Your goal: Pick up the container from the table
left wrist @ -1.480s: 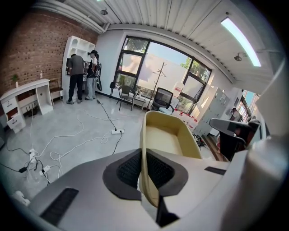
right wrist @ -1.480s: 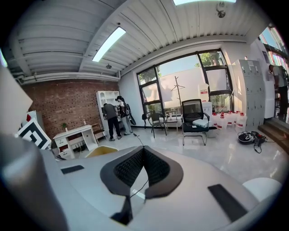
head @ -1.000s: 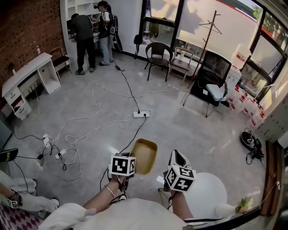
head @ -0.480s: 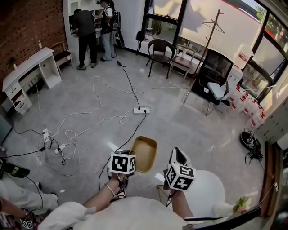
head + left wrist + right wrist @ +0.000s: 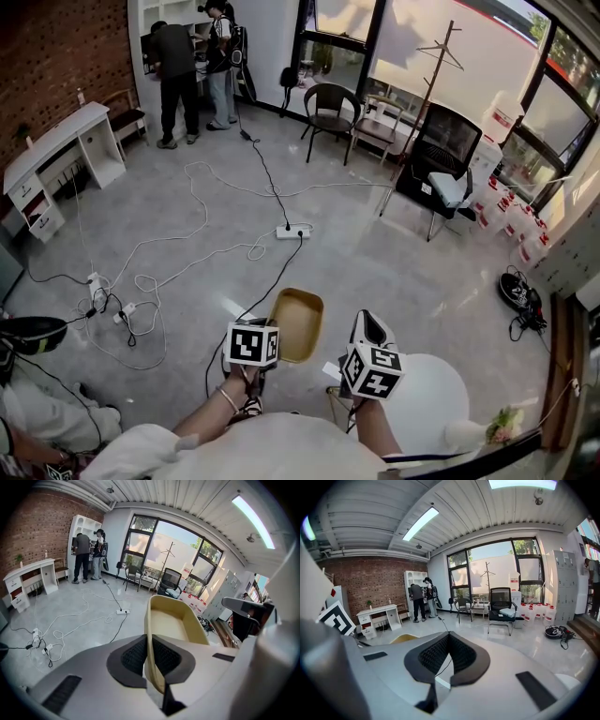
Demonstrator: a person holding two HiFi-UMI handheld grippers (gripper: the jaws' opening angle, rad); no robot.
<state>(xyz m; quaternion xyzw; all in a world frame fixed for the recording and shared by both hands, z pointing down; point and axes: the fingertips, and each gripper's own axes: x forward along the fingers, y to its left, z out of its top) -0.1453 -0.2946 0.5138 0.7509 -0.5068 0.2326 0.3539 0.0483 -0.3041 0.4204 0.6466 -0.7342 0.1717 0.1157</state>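
Observation:
A tan rectangular container (image 5: 298,323) hangs in the air over the grey floor, left of the white round table (image 5: 433,401). My left gripper (image 5: 273,343) is shut on the container's near rim. In the left gripper view the rim of the container (image 5: 169,622) runs straight between the dark pads (image 5: 132,654) of the left gripper (image 5: 149,641). My right gripper (image 5: 368,325) is beside the container, to its right, shut with nothing in it. In the right gripper view the tips of the right gripper (image 5: 448,637) meet, and a bit of the container (image 5: 403,638) shows at the left.
Cables and a power strip (image 5: 292,231) trail across the floor. Chairs (image 5: 330,109) and a black office chair (image 5: 441,152) stand by the windows, a white desk (image 5: 54,157) at the left wall. Two people (image 5: 180,80) stand at the far shelves. Another person (image 5: 37,417) is at the lower left.
Both grippers and the container keep their places. The person at the lower left has shifted, and the view has swayed slightly.

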